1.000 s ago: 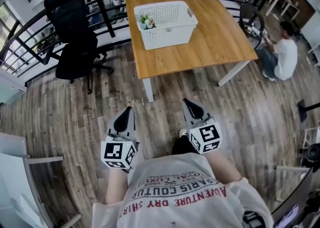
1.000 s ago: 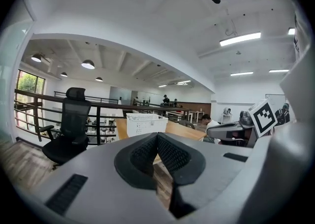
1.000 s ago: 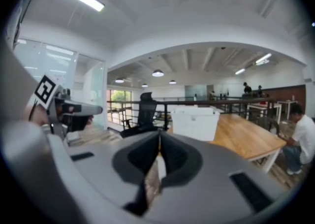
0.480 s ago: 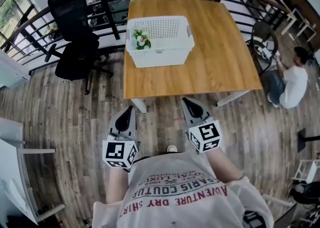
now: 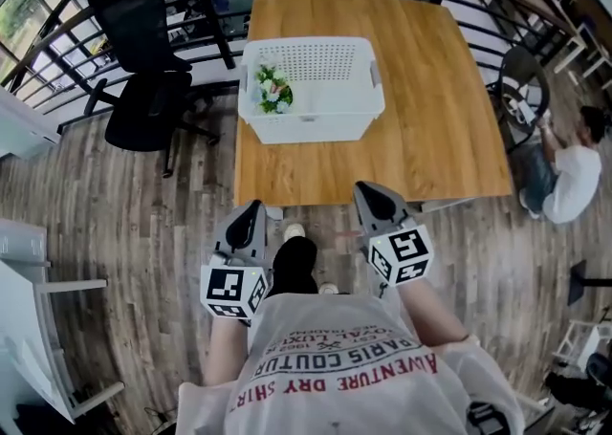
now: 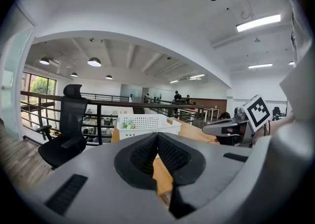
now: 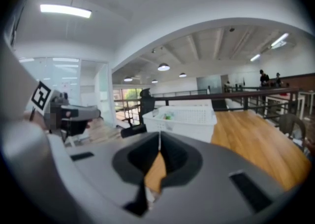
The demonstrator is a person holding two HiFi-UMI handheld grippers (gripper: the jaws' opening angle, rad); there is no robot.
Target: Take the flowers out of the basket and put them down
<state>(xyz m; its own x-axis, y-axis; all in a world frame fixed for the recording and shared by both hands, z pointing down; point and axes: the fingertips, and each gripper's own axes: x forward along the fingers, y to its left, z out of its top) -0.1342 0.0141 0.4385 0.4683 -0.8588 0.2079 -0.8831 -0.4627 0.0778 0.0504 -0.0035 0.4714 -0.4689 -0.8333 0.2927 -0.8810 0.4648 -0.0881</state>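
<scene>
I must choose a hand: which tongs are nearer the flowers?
The left tongs: the flowers lie at the left end of the basket, on that side.

This looks like an open-plan office on an upper level. A black mesh office chair [image 5: 143, 70] stands left of a wooden worktop [image 5: 430, 137] on plank flooring [image 5: 115, 223]. A black railing [image 6: 98, 104] edges the far side, with more desks beyond. Strip lights [image 6: 258, 22] and round ceiling lamps [image 6: 94, 62] hang overhead, and large windows [image 5: 29, 3] line the left.

White perforated basket [image 5: 316, 89], pink-and-green flowers [image 5: 272, 90], orange-brown wooden table [image 5: 430, 118].
</scene>
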